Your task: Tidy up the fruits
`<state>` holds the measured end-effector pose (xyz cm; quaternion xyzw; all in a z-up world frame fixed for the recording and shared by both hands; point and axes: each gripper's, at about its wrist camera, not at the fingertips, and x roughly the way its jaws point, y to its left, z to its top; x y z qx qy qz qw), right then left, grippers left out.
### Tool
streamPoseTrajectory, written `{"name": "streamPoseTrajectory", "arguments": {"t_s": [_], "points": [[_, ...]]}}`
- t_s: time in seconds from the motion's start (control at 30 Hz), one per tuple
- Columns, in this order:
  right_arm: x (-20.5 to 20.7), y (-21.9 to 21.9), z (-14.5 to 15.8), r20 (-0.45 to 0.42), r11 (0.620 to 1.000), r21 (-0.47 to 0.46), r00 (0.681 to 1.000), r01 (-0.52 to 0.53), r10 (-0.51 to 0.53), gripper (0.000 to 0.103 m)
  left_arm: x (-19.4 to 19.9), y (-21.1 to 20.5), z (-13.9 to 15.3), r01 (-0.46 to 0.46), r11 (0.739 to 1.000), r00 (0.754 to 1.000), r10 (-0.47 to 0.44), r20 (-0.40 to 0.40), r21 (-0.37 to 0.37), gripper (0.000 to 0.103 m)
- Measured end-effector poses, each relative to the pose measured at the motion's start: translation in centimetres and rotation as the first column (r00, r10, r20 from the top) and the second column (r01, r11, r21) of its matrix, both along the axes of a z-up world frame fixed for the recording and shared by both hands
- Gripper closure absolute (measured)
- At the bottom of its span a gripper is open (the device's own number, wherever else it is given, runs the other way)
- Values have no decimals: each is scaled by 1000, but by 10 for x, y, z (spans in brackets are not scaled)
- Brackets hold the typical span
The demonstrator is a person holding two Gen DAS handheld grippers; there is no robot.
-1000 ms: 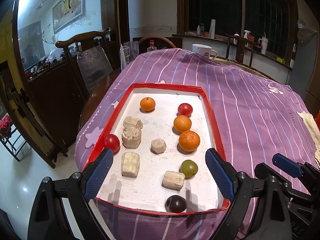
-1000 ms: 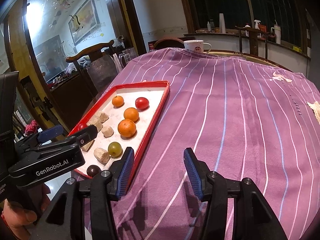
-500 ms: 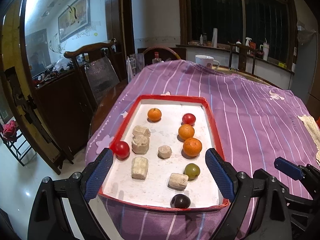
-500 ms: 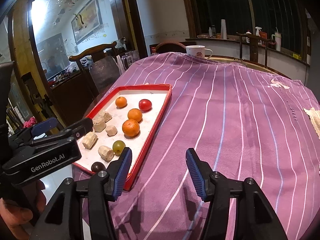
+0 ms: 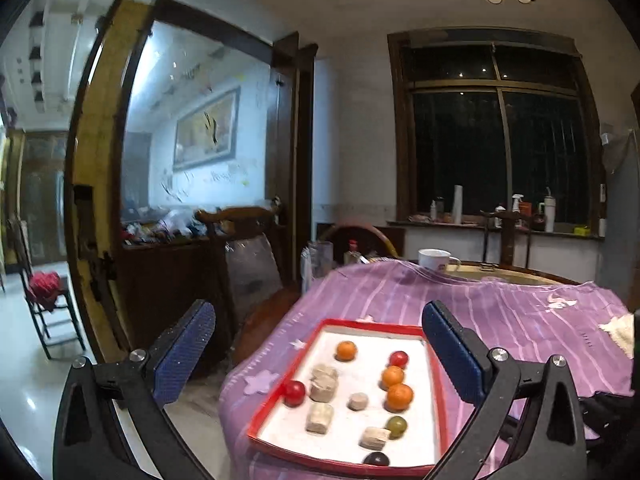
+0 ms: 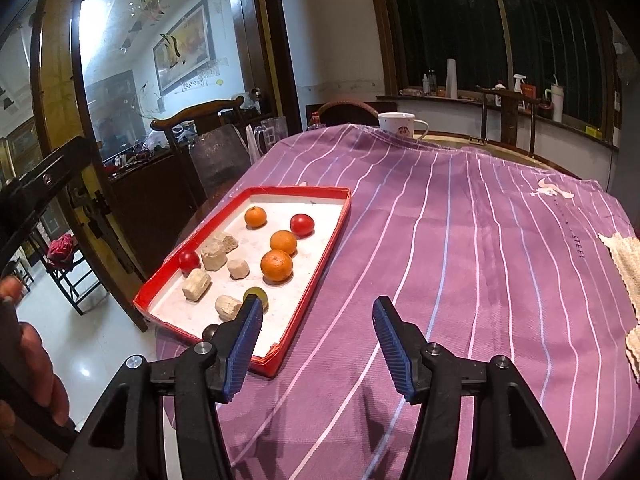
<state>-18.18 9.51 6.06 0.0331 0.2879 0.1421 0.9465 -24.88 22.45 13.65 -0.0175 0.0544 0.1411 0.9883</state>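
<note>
A red-rimmed white tray (image 5: 439,396) (image 6: 320,268) lies on the purple striped cloth. In it are three oranges (image 5: 399,396) (image 6: 276,265), two red tomatoes (image 5: 294,393) (image 6: 301,225), a green fruit (image 5: 396,425) (image 6: 256,294), a dark plum (image 5: 376,459) and several beige blocks (image 5: 319,419) (image 6: 196,285). My left gripper (image 5: 316,356) is open and empty, raised well back from the tray's near end. My right gripper (image 6: 318,332) is open and empty, low over the cloth at the tray's near right corner.
A white mug (image 6: 397,125) (image 5: 435,259) stands at the table's far edge. Wooden chairs (image 5: 244,256) and a dark sideboard (image 6: 152,184) stand to the left. A beige cloth (image 6: 624,264) lies at the right edge. The person's hand (image 6: 24,360) shows at the left.
My left gripper has lifted and pulled back from the tray, tilting upward so the room fills the view. My right gripper has also drawn back a little.
</note>
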Motion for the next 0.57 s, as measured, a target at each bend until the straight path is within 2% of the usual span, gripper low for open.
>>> {"name": "streamPoseTrajectory", "arguments": {"t_s": [0.1,0.17,0.3,0.57], "points": [[-3,0,2,8,1000,-2,1000,0,0,40,2,0,0,15,1000,1000,-15,-24,5,0],[-5,1,3,11,1000,-6,1000,-3,3,40,6,1,-2,57,998,996,-60,-73,-38,0],[-7,3,3,15,1000,-18,1000,-11,11,40,18,5,-10,98,992,981,-109,-160,-78,0],[1,12,-2,-15,998,-32,998,-63,62,40,33,6,-18,130,985,958,-155,-241,-115,0]]}}
